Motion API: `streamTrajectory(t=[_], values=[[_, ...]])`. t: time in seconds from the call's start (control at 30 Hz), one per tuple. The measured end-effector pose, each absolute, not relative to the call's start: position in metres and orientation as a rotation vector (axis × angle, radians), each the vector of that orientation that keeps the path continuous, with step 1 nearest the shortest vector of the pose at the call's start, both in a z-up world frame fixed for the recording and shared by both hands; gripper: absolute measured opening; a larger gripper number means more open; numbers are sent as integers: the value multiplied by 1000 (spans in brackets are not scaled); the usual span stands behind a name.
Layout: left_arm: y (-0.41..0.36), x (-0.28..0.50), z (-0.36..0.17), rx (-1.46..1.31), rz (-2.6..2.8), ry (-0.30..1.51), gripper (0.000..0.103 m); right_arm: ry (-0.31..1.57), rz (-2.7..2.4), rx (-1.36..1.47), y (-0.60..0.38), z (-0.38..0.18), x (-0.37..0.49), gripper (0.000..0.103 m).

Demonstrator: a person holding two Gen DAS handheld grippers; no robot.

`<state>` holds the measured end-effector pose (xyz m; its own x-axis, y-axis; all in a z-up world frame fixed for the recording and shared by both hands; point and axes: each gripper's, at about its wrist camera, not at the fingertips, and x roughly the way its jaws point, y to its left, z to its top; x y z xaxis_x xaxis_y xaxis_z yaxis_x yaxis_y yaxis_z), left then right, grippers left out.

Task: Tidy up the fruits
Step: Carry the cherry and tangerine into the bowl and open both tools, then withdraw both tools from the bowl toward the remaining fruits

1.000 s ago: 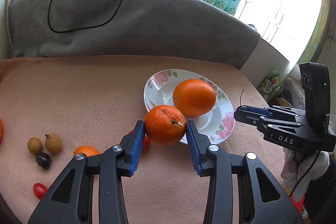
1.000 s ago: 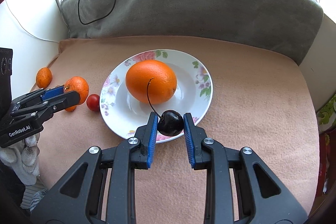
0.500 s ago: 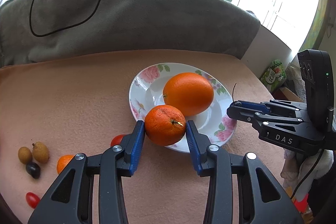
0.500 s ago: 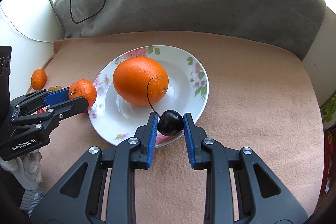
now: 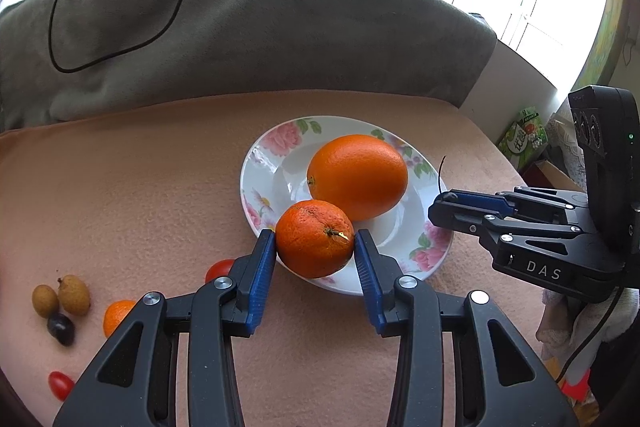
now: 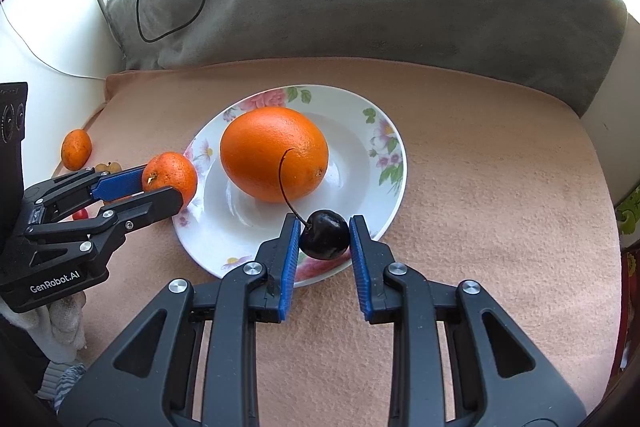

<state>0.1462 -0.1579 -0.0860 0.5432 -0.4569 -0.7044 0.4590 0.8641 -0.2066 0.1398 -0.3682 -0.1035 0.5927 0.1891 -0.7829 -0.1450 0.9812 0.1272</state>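
A white floral plate (image 5: 264,163) (image 6: 384,131) on the peach cloth holds a large orange (image 5: 357,175) (image 6: 274,153). My left gripper (image 5: 315,247) is shut on a small rough mandarin (image 5: 314,238) and holds it over the plate's near-left rim; it also shows in the right wrist view (image 6: 170,177). My right gripper (image 6: 324,235) is shut on a dark cherry (image 6: 325,234) with a long stem, over the plate's near rim. In the left wrist view the right gripper (image 5: 460,205) is at the plate's right edge; the cherry is hidden there.
On the cloth left of the plate lie a red cherry tomato (image 5: 218,269), a small mandarin (image 5: 116,315), two brown longans (image 5: 74,294), a dark grape (image 5: 61,327) and another tomato (image 5: 60,385). Another mandarin (image 6: 76,149) lies far left. A grey cushion (image 5: 280,27) backs the cloth.
Both grippers moved in over the plate with their fruit still held. The mandarin now hangs over the plate's left rim and the cherry over its near rim.
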Motion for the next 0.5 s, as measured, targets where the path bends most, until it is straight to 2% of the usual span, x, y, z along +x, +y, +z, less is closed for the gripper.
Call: streamTrajectory(t=[0.1, 0.13, 0.2, 0.37, 0.43, 0.5], values=[[-160, 146, -86, 12, -544, 834, 40, 917, 194, 56, -369, -104, 141, 28], [-161, 145, -86, 13, -543, 828, 45, 917, 193, 58, -369, -103, 141, 32], [-162, 145, -83, 14, -543, 816, 50, 906, 188, 56, -369, -102, 140, 58], [-163, 144, -78, 30, -538, 797, 51, 882, 178, 57, -370, -95, 138, 61], [-163, 144, -78, 30, -533, 793, 58, 878, 165, 58, -370, -93, 138, 68], [-161, 144, -78, 30, -528, 791, 59, 873, 159, 55, -372, -92, 137, 78]])
